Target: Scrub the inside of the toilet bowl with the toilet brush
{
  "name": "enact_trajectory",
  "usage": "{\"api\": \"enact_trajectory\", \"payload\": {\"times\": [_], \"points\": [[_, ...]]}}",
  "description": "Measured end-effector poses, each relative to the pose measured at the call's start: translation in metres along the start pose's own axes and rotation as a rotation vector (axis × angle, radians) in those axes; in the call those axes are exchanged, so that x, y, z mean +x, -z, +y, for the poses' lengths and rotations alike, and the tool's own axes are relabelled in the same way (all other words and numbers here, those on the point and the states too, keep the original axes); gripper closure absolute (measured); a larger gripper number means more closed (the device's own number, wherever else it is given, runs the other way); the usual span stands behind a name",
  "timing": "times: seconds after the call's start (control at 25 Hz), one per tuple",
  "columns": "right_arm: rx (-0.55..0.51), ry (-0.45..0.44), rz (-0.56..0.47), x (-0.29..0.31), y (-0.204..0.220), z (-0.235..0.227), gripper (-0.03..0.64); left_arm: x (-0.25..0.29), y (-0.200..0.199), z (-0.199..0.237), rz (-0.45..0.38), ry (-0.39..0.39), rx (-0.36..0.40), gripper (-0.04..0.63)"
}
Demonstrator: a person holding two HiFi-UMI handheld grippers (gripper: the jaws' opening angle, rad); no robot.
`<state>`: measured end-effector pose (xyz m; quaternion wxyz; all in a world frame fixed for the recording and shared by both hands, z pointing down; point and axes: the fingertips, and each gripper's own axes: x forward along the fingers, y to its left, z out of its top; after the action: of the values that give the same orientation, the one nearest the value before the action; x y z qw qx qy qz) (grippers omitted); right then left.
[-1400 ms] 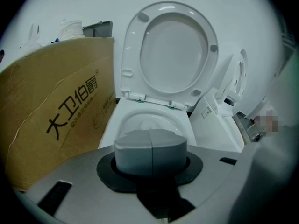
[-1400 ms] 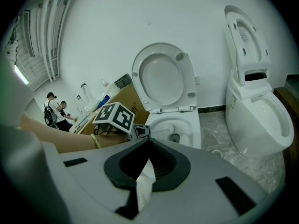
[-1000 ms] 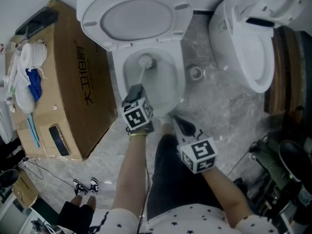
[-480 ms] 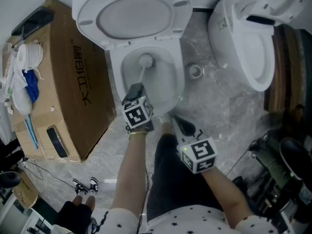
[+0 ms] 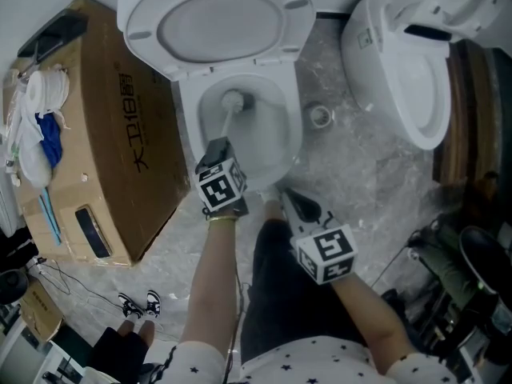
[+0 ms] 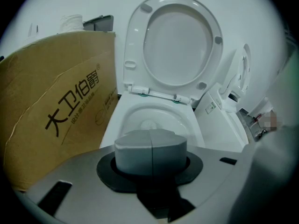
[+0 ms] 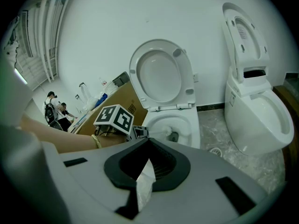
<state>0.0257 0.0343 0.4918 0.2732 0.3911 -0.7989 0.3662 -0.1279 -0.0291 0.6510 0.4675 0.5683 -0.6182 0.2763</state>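
Left tool (image 5: 217, 152): pressed together. In the head view the handle of the toilet brush (image 5: 233, 100) runs straight out of its tip, so I judge it pinched on that handle. Its own view shows only the two jaws meeting at a seam.
Right tool (image 5: 293, 201): idle, just outside the front rim of the toilet bowl (image 5: 276, 130). Its jaws are drawn to a point with a pale scrap (image 7: 144, 181) caught between them; I cannot tell whether it is paper or film.
Toilet brush: the head is down inside the bowl, against the back wall near the hinge edge and a little left of centre. The handle slopes up over the front rim to the left tool.
Toilet bowl: open, with seat and lid (image 5: 220, 22) tipped up. It stands on the floor (image 5: 352, 174) between a cardboard box (image 5: 120, 158) on its left and a second toilet (image 5: 404, 78) on its right.
Step in hand: scrubbing, apparently at the back of the bowl; the sides and front likely remain.
Doing it well: bear firmly on the bristles and sweep in overlapping arcs round the wall and under the rim. Work downward to the outlet, steering from the wrist so the handle does not twist in the grip.
Watch for: the handle knocking the front rim, and drips flicking onto the box when the brush lifts.
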Motion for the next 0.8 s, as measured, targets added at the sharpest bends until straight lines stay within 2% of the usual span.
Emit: {"api": "enact_trajectory", "payload": {"times": [0.44,0.8], "points": [[-0.009,-0.007,-0.004,-0.001,-0.003,0.003,0.611,-0.006,0.011,0.014,0.012,-0.025,-0.008,0.448],[-0.012,-0.013,-0.007,-0.003,-0.001,0.007,0.611,-0.015,0.036,0.018,0.036,-0.031,-0.021,0.448]]}}
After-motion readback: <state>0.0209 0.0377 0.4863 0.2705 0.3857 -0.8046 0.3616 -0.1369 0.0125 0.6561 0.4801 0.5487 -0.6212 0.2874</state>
